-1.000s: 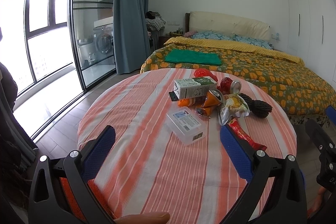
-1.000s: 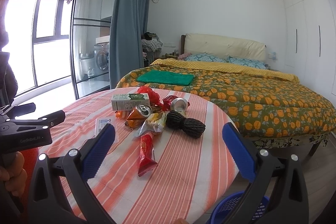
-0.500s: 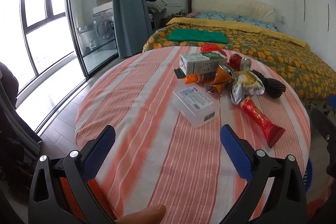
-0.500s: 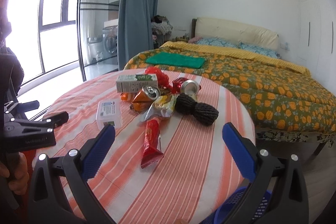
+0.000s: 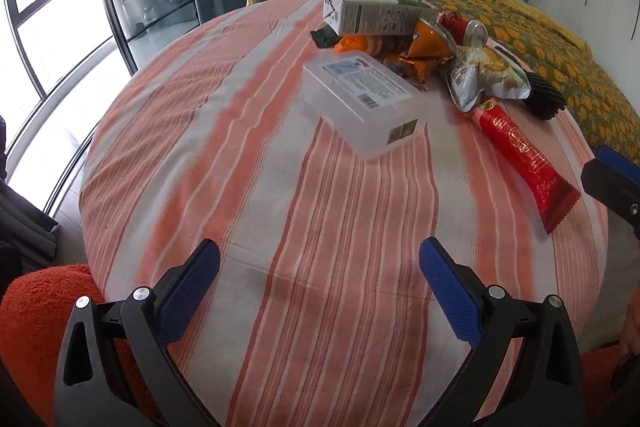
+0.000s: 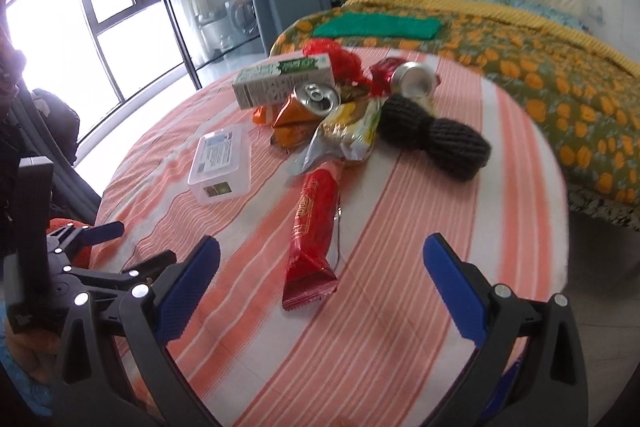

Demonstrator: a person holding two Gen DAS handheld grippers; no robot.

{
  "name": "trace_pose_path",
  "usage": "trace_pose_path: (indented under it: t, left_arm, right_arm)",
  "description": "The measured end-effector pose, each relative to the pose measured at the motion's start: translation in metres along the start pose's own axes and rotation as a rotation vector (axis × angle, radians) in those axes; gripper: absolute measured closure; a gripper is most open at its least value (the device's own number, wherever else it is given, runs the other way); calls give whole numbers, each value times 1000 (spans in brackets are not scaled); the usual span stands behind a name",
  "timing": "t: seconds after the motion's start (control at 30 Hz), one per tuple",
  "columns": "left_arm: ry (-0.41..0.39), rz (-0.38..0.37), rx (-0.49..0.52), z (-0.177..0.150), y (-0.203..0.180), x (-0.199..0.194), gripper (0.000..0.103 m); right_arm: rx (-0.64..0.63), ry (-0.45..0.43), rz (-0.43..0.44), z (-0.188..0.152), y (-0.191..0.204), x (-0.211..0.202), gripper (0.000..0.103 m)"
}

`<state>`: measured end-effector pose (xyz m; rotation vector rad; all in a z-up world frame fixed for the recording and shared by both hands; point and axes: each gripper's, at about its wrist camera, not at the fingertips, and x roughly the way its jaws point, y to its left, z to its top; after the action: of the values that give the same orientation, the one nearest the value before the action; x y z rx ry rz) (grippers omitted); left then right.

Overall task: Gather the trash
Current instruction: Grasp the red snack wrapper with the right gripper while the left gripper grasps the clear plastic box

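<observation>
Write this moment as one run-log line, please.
left gripper: open, empty | right gripper: open, empty | red wrapper: on table | nothing collected

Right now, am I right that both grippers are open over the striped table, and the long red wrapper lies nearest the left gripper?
Not quite: the long red wrapper lies nearest the right gripper, as the right wrist view shows. Both grippers are open over the striped table; the left gripper faces the clear plastic box.

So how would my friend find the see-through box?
Look at the round striped table by the bed. The clear plastic box lies apart from the trash pile, on the window side. It's the only see-through thing, with a white printed label on its lid.
</observation>
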<state>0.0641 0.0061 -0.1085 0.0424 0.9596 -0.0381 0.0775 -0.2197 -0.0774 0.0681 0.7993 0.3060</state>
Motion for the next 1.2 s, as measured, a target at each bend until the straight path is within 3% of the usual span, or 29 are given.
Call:
trace_pose_path:
  t: [0.17, 0.37, 0.5, 0.6, 0.63, 0.7, 0.8, 0.97, 1.07, 1.2]
  left_arm:
    - [11, 18, 11, 1, -4, 8, 4]
    - [-22, 10, 14, -2, -3, 6, 4]
    - [-44, 4, 11, -5, -4, 5, 4]
    - [-25, 1, 17, -3, -4, 5, 4]
    - [-15, 3, 19, -1, -4, 5, 4]
    - [2, -7, 12, 4, -5, 7, 4]
    - [12, -83, 3, 23, -8, 9, 4]
    - [-9, -164, -49, 83, -16, 15, 4]
    - [22, -130, -13, 113, -34, 33, 4]
    - [75, -58, 18, 128, -41, 59, 4]
  right_arm:
    - [-7, 83, 46, 8, 4, 20, 23]
    - [-75, 175, 45, 18, 19, 52, 28]
    - [-92, 232, 5, 14, 12, 74, 58]
    - [-94, 221, -10, 13, 4, 71, 82]
    - [-86, 218, -14, 14, 0, 69, 84]
    - [-78, 210, -36, 13, -7, 65, 87]
    - [-64, 201, -67, 8, -17, 55, 87]
    - [-38, 189, -89, 2, -34, 43, 87]
    - [-31, 179, -88, -1, -38, 40, 87]
    - [-19, 173, -83, -4, -41, 35, 87]
